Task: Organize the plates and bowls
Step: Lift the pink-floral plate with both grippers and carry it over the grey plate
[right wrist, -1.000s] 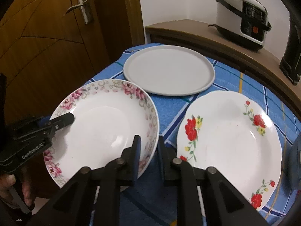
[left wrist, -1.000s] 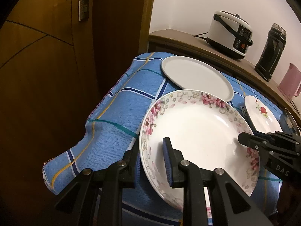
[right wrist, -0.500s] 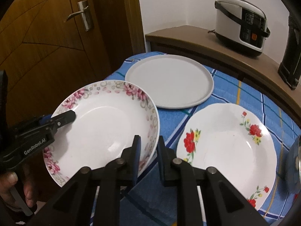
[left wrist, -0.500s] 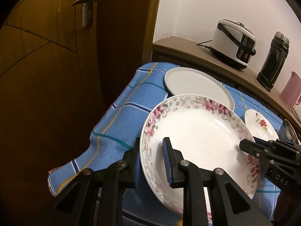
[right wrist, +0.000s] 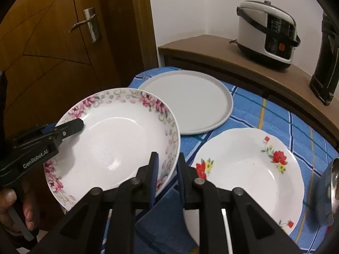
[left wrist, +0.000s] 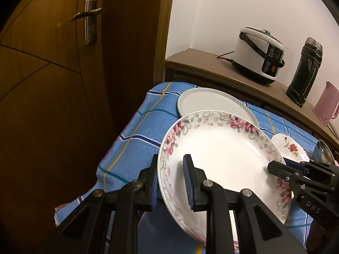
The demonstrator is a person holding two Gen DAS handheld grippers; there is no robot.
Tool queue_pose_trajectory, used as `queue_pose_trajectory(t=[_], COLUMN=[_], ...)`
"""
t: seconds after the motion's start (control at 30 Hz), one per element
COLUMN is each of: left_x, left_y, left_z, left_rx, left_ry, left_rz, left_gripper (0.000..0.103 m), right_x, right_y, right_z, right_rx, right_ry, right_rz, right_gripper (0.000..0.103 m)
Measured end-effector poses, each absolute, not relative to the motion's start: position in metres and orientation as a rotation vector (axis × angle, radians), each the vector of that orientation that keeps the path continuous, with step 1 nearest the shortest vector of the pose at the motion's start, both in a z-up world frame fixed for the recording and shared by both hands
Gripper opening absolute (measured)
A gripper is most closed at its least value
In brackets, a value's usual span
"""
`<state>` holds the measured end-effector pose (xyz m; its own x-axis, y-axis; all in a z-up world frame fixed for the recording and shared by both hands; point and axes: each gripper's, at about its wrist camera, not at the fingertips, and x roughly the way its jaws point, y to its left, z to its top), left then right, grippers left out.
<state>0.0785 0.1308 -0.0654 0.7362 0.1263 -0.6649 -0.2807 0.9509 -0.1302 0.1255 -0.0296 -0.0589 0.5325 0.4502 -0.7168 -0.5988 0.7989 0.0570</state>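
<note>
Both tongs are closed on the rim of the same dish, the pink-flowered plate (right wrist: 114,141). The left gripper (left wrist: 170,183) is clamped on the plate's rim with one blue-padded finger under the rim and the other inside the bowl of the plate. The right gripper (right wrist: 167,173) is pinched on the opposite side of the rim in the same way, one finger inside and one outside. The plate is carried between the two, tilted and clear of the blue checked tablecloth (right wrist: 264,114), above the table's near corner on the door side. A hand (right wrist: 12,207) is seen around the left gripper's handle in the right wrist view.

Behind the held plate, the plain grey plate (right wrist: 190,103) is laid flat at the table's far edge, near the wooden sideboard (right wrist: 211,48). The red-flowered plate (right wrist: 250,175) is laid flat toward the table's other side, just beside the grey plate. A metal bowl (right wrist: 330,194) is partly seen at that plate's outer edge. On the sideboard, a rice cooker (right wrist: 267,33) and a dark flask (left wrist: 305,69) are stood well apart from the plates, with a pink jug (left wrist: 327,103) further along. A wooden door (left wrist: 53,74) is seen beyond the table's other side.
</note>
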Motion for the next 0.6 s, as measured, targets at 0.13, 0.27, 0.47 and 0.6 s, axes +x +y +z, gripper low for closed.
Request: queue_pose_trajectory(t=[0.13, 0.27, 0.47, 0.6], left_x=[0.0798, 0.0794, 0.0823, 0.0842], left_y=[0.1288, 0.1277, 0.127, 0.1268], left_z=[-0.0636, -0.0619, -0.058, -0.0557], left_rx=[-0.222, -0.215, -0.21, -0.204], left_ry=[0.704, 0.693, 0.682, 0.671], left_rz=[0.223, 0.222, 0.22, 0.22], left_gripper=[0.023, 0.023, 0.023, 0.023], right_x=[0.126, 0.1245, 0.1235, 0.1252], right_y=[-0.0304, -0.0299, -0.0295, -0.0301], right_z=[-0.0575, -0.056, -0.0549, -0.0546], right_rx=[-0.205, -0.21, -0.214, -0.21], right_ry=[0.783, 0.769, 0.757, 0.753], right_rz=[0.626, 0.619, 0.615, 0.618], right_gripper=[0.017, 0.017, 0.017, 0.017])
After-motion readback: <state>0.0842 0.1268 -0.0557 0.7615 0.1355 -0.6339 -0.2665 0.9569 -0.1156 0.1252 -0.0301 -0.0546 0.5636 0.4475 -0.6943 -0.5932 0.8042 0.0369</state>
